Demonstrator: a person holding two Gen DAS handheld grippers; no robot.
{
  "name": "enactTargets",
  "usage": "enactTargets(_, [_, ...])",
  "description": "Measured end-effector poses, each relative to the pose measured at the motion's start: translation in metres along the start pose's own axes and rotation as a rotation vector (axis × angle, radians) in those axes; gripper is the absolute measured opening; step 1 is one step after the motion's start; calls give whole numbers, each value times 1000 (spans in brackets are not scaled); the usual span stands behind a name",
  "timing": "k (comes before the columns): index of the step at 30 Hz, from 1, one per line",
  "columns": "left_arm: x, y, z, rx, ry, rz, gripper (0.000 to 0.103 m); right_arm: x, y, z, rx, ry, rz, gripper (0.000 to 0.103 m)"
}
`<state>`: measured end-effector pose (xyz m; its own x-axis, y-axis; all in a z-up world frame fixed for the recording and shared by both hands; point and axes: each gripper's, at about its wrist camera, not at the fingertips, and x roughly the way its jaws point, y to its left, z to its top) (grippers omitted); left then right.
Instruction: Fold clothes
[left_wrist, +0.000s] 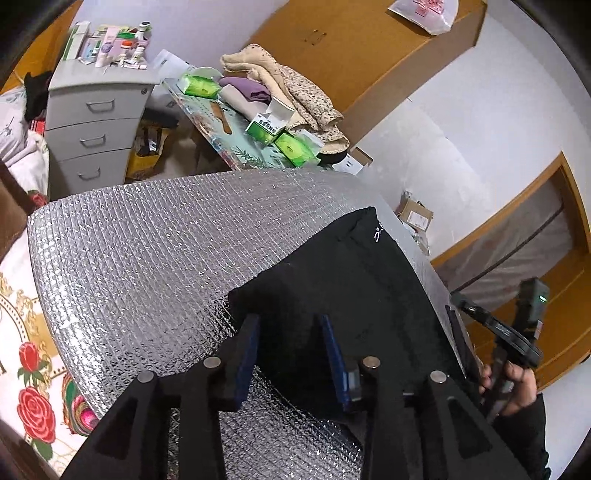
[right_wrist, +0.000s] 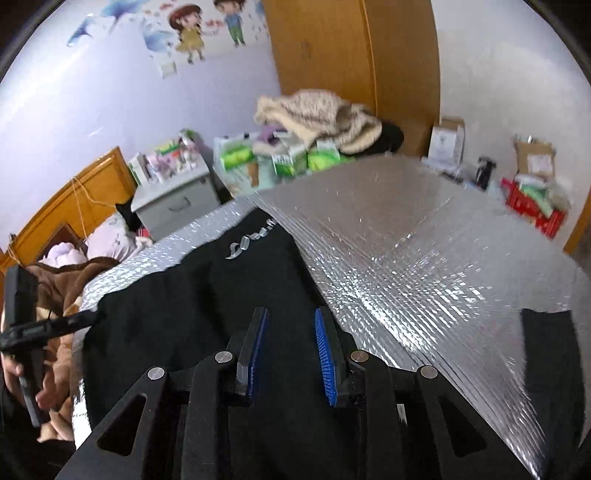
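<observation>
Lying on the silver mat (left_wrist: 140, 236), the black garment (left_wrist: 332, 280) is cut off by both frames' lower edges. The left gripper (left_wrist: 290, 325) and right gripper (right_wrist: 290, 317) are seen parted above it, holding nothing. The garment's white logo (right_wrist: 245, 243) is blurred beyond reading.

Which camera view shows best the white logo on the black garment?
The right wrist view: the white logo is larger there, though blurred. In the left wrist view it is small, near the far corner of the black garment.
</observation>
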<state>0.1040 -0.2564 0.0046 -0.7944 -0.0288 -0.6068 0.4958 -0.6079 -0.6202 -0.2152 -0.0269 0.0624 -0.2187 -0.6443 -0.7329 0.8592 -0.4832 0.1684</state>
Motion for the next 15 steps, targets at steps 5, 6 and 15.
enactTargets(5, [6, -2, 1, -9, -5, 15, 42, 44, -5, 14, -28, 84, 22, 27])
enactTargets(6, [8, -2, 2, -7, 0, 19, 42, 51, -4, 17, -34, 92, 27, 27])
enactTargets(15, [24, -1, 11, 12, 42, 57, 15, 89, 0, 32, -55, 187, -19, 4])
